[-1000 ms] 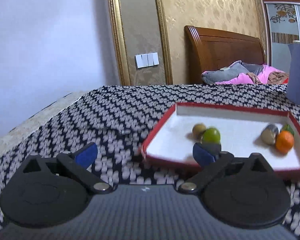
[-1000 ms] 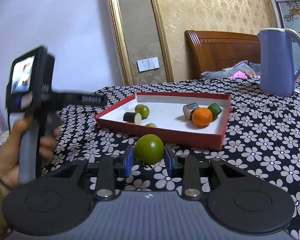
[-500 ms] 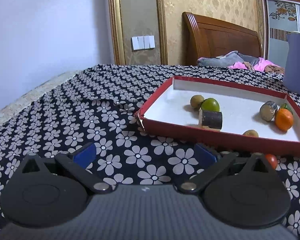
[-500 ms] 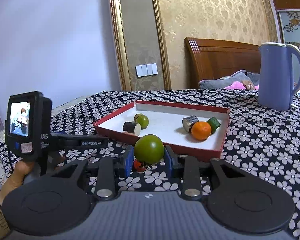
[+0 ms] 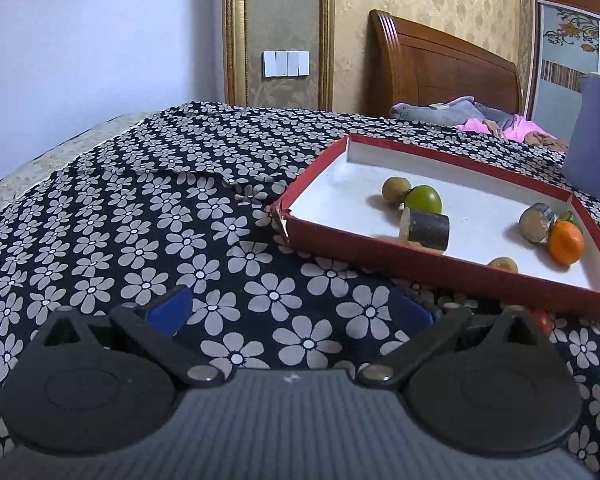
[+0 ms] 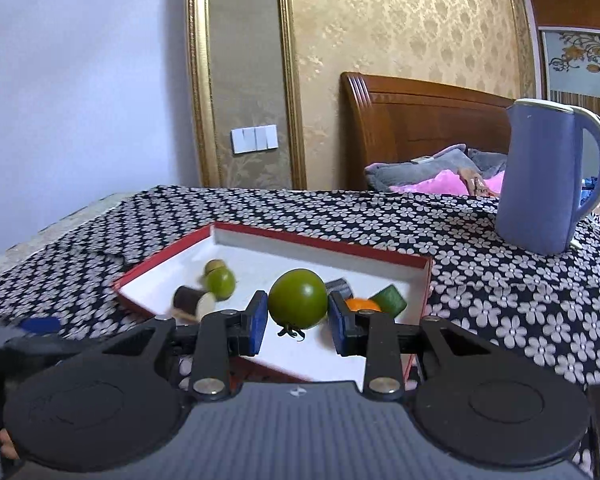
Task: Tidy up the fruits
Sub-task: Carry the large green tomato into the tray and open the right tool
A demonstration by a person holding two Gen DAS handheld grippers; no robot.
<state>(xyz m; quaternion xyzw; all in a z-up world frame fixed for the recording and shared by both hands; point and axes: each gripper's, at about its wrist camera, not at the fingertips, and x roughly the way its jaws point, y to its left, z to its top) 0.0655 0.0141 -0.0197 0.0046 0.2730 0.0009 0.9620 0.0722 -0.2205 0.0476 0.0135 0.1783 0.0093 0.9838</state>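
The right gripper [image 6: 298,322], jaws pinching the green tomato [image 6: 298,298], has advanced over the tray [image 6: 418,264], ready for release; left gripper [image 5: 288,312] jaws spread, empty.

Fruits [image 5: 422,199] in tray [image 5: 452,276] on tablecloth [image 5: 140,216], kettle [image 6: 548,176] behind-right.

Between the blue-padded fingers [image 6: 258,322] sits a dark green tomato [image 6: 298,298], and beyond them a red tray [image 6: 418,264] with a white inside. The cloth [image 5: 140,240] under the fingers is black with pale flowers. The kettle [image 6: 540,180] to their right is lavender blue.
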